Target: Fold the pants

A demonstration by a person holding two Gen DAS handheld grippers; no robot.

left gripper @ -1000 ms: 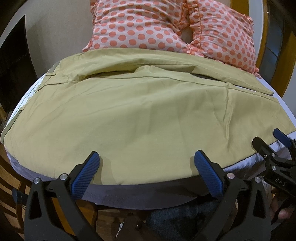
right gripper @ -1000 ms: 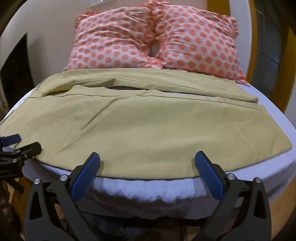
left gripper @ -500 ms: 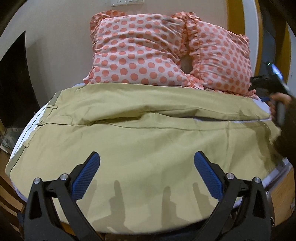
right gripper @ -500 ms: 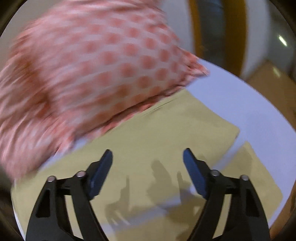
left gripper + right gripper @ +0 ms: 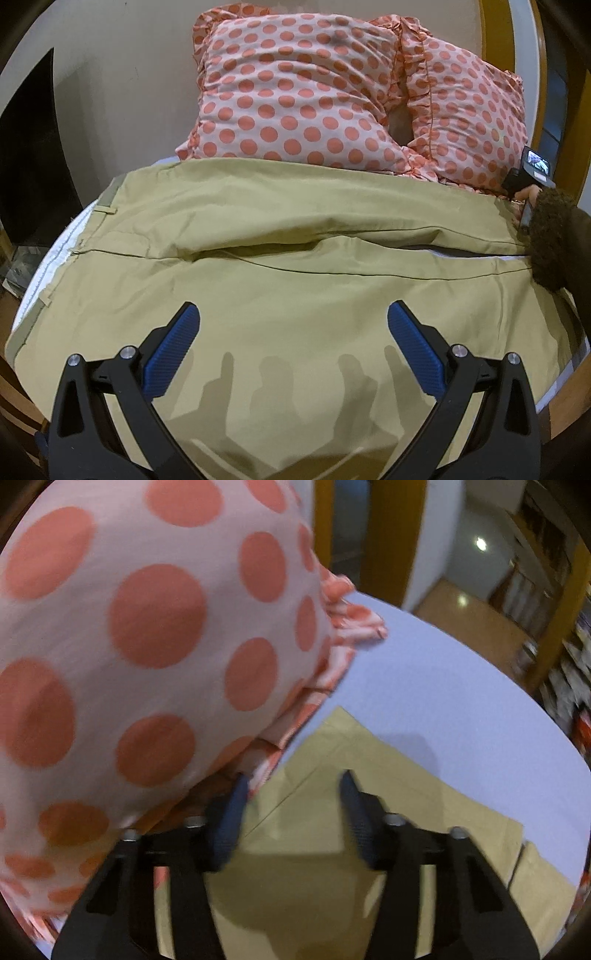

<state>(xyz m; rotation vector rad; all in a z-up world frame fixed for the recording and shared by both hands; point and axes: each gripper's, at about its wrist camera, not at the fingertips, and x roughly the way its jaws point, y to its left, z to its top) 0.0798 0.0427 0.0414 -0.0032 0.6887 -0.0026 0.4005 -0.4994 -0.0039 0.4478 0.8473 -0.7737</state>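
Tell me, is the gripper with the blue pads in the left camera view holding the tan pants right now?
No. The left gripper is spread wide open above the pants, with nothing between its blue pads.

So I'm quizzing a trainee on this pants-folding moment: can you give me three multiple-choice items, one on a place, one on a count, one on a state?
1. Where does the right gripper hover?
A. over the waistband
B. over a hem corner of the pants, beside the pillows
C. off the bed

2. How many polka-dot pillows lean at the head of the bed?
A. one
B. two
C. four

3. What state is the left gripper in?
A. open, holding nothing
B. shut on cloth
C. shut on a pillow

Answers: 1 B, the right wrist view shows a hem corner under the fingers with a pillow alongside. 2 B, two ruffled pillows sit side by side. 3 A, its blue pads stand wide apart above flat cloth.
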